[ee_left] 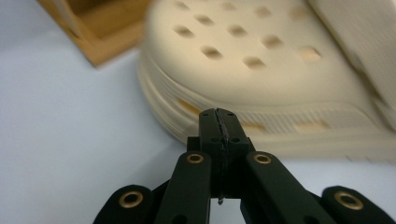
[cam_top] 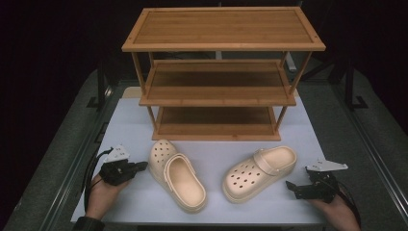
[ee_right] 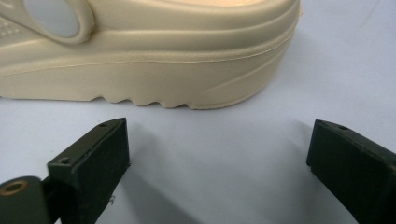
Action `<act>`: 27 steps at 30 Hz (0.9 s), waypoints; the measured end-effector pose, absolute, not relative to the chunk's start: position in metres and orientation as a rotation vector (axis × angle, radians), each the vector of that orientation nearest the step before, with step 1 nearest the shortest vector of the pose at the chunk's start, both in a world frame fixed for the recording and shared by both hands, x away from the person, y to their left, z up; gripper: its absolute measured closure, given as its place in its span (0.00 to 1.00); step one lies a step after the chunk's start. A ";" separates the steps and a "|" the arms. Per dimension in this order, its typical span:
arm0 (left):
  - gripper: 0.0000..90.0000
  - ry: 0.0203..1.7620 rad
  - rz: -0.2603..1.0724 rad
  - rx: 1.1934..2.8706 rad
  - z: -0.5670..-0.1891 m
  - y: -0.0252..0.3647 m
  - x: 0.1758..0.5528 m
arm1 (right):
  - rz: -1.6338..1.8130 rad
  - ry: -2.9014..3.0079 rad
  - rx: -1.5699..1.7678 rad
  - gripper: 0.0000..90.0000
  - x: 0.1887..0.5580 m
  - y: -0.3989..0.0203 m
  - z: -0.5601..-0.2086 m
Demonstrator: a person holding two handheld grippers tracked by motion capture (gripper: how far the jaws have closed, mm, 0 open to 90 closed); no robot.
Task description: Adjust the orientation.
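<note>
Likely handling light, springy foam clogs: left gripper [cam_top: 142,166] closed empty, nearing left clog [cam_top: 177,174]; right gripper [cam_top: 290,185] gaping beside right clog [cam_top: 259,172]; gripping heel rim probably best.

left hand-held gripper [cam_top: 141,166]: black jaws, brass rivets, grey three-cornered plate, black cable
right hand-held gripper [cam_top: 290,186]: black, grey plate
sleeve [cam_top: 87,224]: dark cuff

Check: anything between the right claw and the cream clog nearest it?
Nothing: bare white tabletop lies between the open right claw and the cream foam clog, per the right gripper view.
</note>
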State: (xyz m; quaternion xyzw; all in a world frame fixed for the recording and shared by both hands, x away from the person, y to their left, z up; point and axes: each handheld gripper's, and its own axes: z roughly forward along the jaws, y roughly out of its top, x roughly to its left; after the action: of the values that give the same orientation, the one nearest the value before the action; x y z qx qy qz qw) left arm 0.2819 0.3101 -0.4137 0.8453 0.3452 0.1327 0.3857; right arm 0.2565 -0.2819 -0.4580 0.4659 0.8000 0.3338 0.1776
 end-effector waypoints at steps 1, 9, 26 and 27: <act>1.00 0.880 0.337 2.157 -0.415 0.309 0.278 | 0.943 2.264 1.318 0.06 0.257 -0.282 -0.458; 1.00 0.900 0.292 2.164 -0.422 0.308 0.280 | 0.939 2.267 1.318 0.06 0.257 -0.282 -0.458; 1.00 0.852 0.269 2.192 -0.425 0.291 0.295 | 0.940 2.265 1.318 0.06 0.257 -0.282 -0.458; 1.00 0.849 0.270 2.194 -0.425 0.290 0.297 | 0.939 2.265 1.317 0.06 0.257 -0.282 -0.458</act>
State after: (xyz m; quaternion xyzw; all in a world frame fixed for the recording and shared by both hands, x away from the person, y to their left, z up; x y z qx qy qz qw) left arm 0.2969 0.2896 -0.4250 0.8581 0.3319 0.1056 0.3773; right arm 0.2567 -0.2817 -0.4579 0.4657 0.8007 0.3321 0.1782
